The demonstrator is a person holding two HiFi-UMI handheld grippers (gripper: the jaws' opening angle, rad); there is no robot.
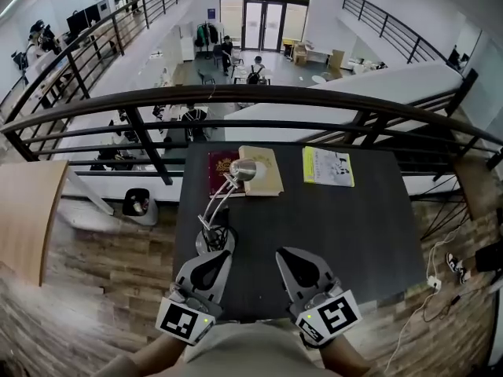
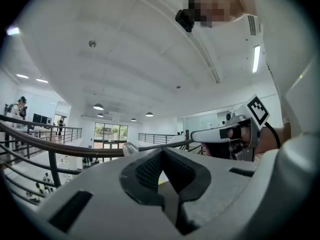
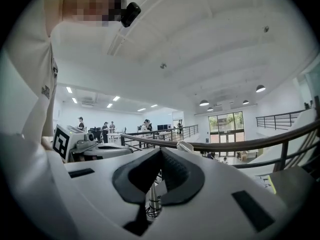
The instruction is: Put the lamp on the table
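A silver desk lamp stands on the dark table (image 1: 346,226) near its front left. Its round base (image 1: 214,240) sits just beyond my left gripper (image 1: 218,256), and its thin arm leans up to the lamp head (image 1: 242,170) over the books. My left gripper is shut with nothing in it, close to the base. My right gripper (image 1: 284,253) is beside it to the right, also shut and empty. In the left gripper view the lamp head (image 2: 131,148) peeks over the closed jaws. The right gripper view shows the lamp stem (image 3: 152,199) past its jaws and the head (image 3: 185,146) above.
A red book (image 1: 220,173), a tan book (image 1: 265,171) and a yellow-green booklet (image 1: 328,166) lie along the table's far edge. Behind the table runs a dark railing (image 1: 259,93) over a drop to a lower floor. A white cable (image 1: 428,289) lies on the wooden floor at right.
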